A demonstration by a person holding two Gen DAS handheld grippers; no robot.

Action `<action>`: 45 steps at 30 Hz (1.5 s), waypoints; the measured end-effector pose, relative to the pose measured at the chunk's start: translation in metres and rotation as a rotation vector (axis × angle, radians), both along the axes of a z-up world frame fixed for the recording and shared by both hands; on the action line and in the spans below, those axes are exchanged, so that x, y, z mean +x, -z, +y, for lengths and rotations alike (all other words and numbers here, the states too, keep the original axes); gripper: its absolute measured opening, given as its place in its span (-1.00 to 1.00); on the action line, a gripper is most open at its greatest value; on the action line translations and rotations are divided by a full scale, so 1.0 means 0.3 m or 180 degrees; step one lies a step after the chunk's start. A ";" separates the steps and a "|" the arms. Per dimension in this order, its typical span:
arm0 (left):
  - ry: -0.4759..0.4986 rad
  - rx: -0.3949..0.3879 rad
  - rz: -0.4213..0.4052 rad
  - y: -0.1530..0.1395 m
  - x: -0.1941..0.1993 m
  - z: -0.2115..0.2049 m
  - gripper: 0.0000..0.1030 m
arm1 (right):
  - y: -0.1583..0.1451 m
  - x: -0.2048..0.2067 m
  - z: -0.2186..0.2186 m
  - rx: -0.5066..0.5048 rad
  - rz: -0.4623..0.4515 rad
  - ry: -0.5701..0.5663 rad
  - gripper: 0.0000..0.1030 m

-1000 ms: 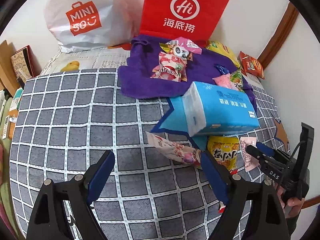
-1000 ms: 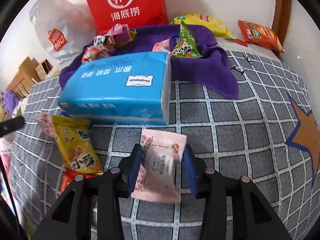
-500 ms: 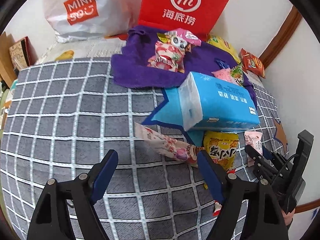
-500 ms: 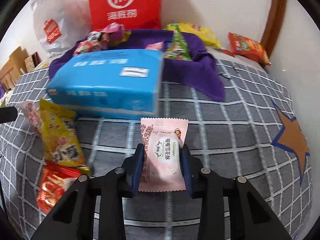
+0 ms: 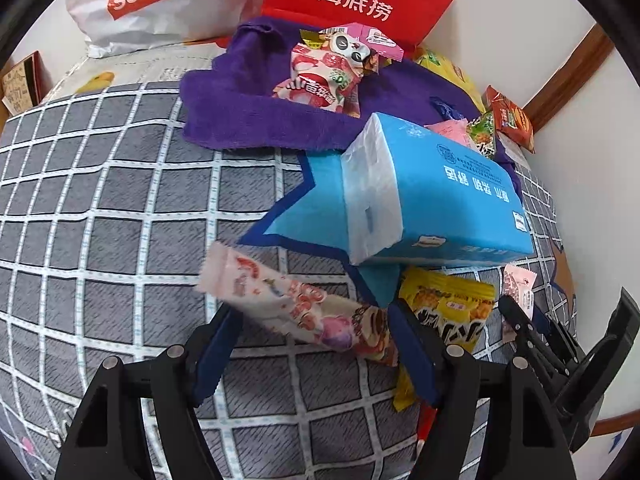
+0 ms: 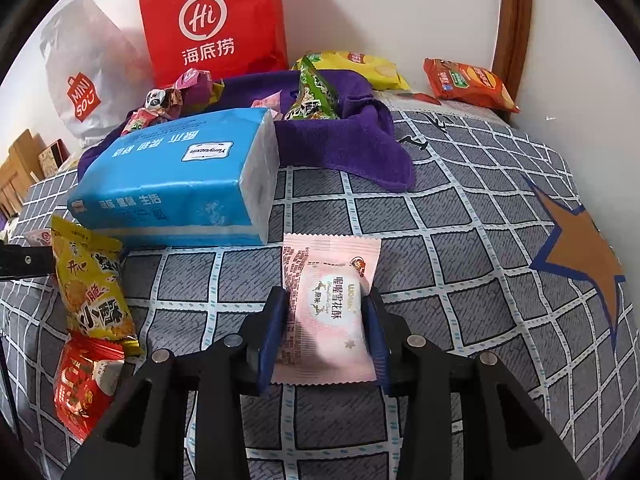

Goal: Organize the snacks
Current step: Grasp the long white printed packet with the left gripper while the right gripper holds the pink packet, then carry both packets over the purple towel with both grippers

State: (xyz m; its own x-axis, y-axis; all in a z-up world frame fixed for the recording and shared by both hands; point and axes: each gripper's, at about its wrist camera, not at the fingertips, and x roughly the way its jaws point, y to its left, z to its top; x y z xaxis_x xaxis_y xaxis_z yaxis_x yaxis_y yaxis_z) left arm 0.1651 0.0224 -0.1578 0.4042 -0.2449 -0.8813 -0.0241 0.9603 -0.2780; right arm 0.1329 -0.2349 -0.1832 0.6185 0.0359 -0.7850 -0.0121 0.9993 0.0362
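Observation:
My right gripper [image 6: 325, 320] is shut on a pink snack packet [image 6: 330, 308] just above the checked bedspread. It also shows in the left wrist view [image 5: 520, 288], at the right gripper's tips [image 5: 516, 320]. My left gripper [image 5: 312, 328] is open around a long pink-white snack bar [image 5: 296, 306] that lies between its fingers. A purple towel [image 5: 256, 116] at the back holds several snacks [image 5: 324, 80]. A yellow snack bag [image 6: 94, 284] and a red packet [image 6: 80, 384] lie at the left.
A blue tissue pack [image 5: 432, 196] lies in the middle, in front of the towel. A red paper bag [image 6: 212, 20] and a white shopping bag [image 6: 84, 80] stand against the wall. Yellow [image 6: 360, 68] and orange [image 6: 468, 84] chip bags lie at the back right.
My left gripper has moved forward and now has the long pink bar between its open fingers. My right gripper has closed on the pink packet and keeps hold of it.

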 end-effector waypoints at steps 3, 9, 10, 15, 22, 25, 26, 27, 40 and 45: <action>-0.0022 0.0049 -0.0089 0.010 0.005 -0.012 0.27 | 0.001 -0.002 0.002 -0.0023 -0.0002 0.0012 -0.23; 0.0052 0.0238 -0.0314 0.000 0.007 -0.045 -0.30 | 0.003 0.004 0.006 -0.0078 0.0000 0.0036 -0.21; 0.0080 0.0230 -0.0324 -0.005 0.008 -0.044 -0.38 | 0.003 0.005 0.008 -0.0091 -0.0001 0.0038 -0.21; 0.0143 0.0339 -0.0351 -0.033 -0.004 -0.035 -0.47 | 0.003 0.005 0.000 -0.0048 0.0000 0.0042 -0.20; 0.0000 0.0173 -0.0227 -0.008 -0.003 -0.016 -0.40 | 0.002 0.004 -0.001 -0.0018 0.0000 0.0042 -0.20; 0.0073 0.0153 -0.0267 -0.023 -0.011 -0.029 -0.49 | 0.001 0.003 -0.004 0.0007 -0.0002 0.0027 -0.19; 0.0076 0.0151 -0.0262 -0.026 -0.011 -0.031 -0.50 | 0.001 0.002 -0.005 0.0016 -0.0004 0.0029 -0.20; 0.0074 0.0155 -0.0259 -0.029 -0.012 -0.029 -0.50 | 0.000 0.002 -0.004 0.0017 -0.0006 0.0032 -0.22; 0.0123 0.0116 -0.0473 -0.176 -0.083 -0.004 -0.50 | -0.157 -0.027 -0.010 -0.0056 -0.0243 0.0138 -0.34; 0.0146 0.0087 -0.0578 -0.241 -0.106 -0.010 -0.50 | -0.246 -0.043 0.000 -0.0111 -0.0395 0.0184 -0.34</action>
